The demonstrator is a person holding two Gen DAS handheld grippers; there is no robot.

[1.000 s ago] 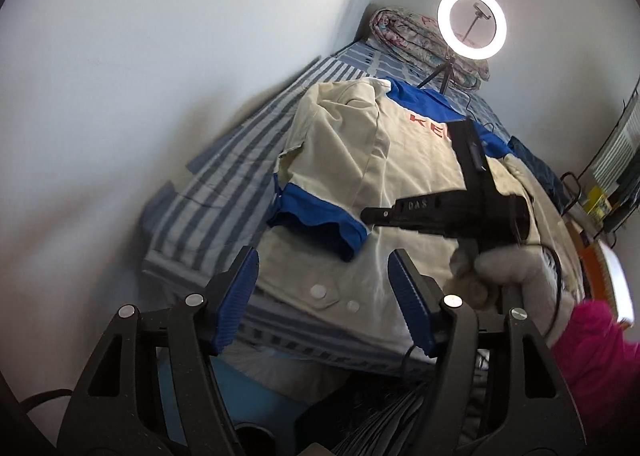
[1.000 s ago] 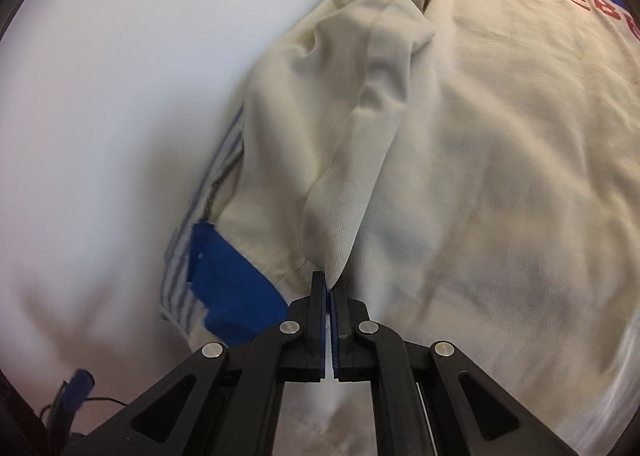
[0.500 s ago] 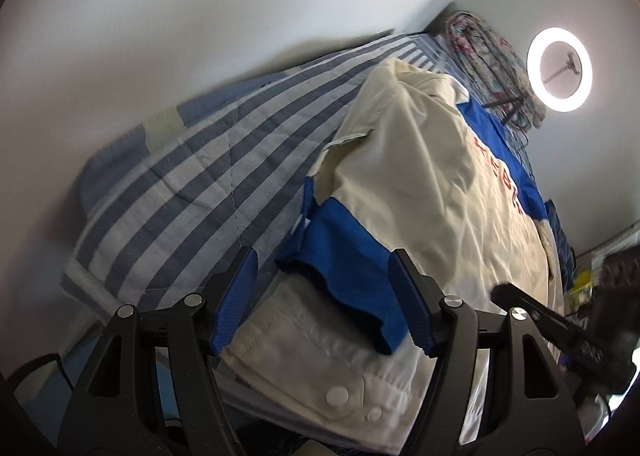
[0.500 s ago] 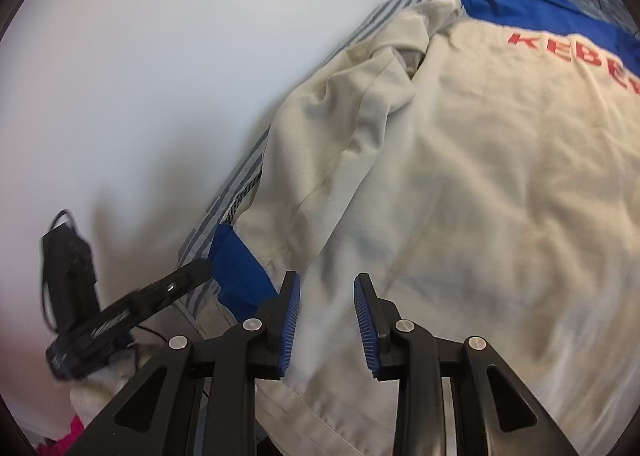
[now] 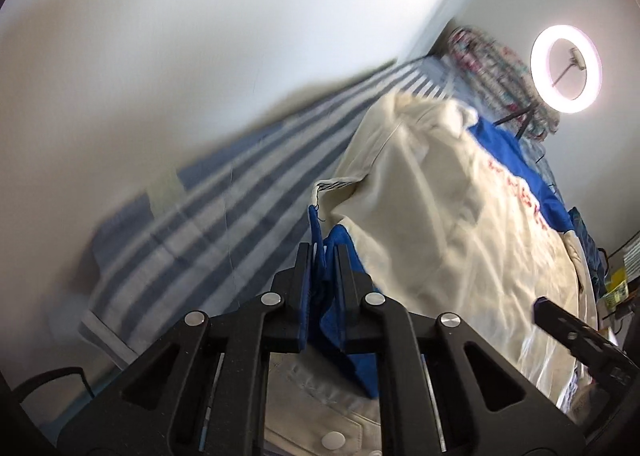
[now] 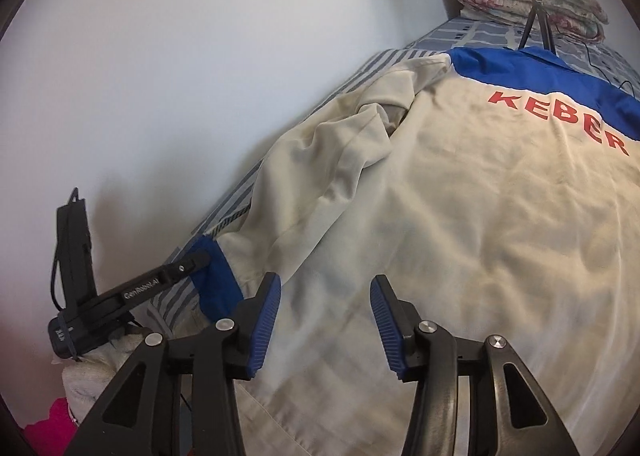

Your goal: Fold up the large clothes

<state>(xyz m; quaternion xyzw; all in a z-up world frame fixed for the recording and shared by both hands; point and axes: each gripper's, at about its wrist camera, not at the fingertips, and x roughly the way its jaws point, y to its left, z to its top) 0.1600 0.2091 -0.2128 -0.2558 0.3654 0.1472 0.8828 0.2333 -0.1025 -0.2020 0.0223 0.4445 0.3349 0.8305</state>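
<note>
Jacket [image 6: 460, 216] lies back-up along the bed [image 5: 224, 216], collar toward the far end. Left tongs [image 5: 324, 280] closing, clamped on the blue cuff [image 5: 340, 320] at the near wall-side corner. Right tongs [image 6: 325, 320] opening, empty above the hem; sleeve runs lengthwise.

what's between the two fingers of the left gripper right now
The jacket's blue cuff, pinched in the left gripper as it closes; the left wrist view shows it.

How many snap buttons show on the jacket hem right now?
1: one white snap button on the cream jacket hem, bottom edge of the left wrist view. Others may be hidden.
</note>
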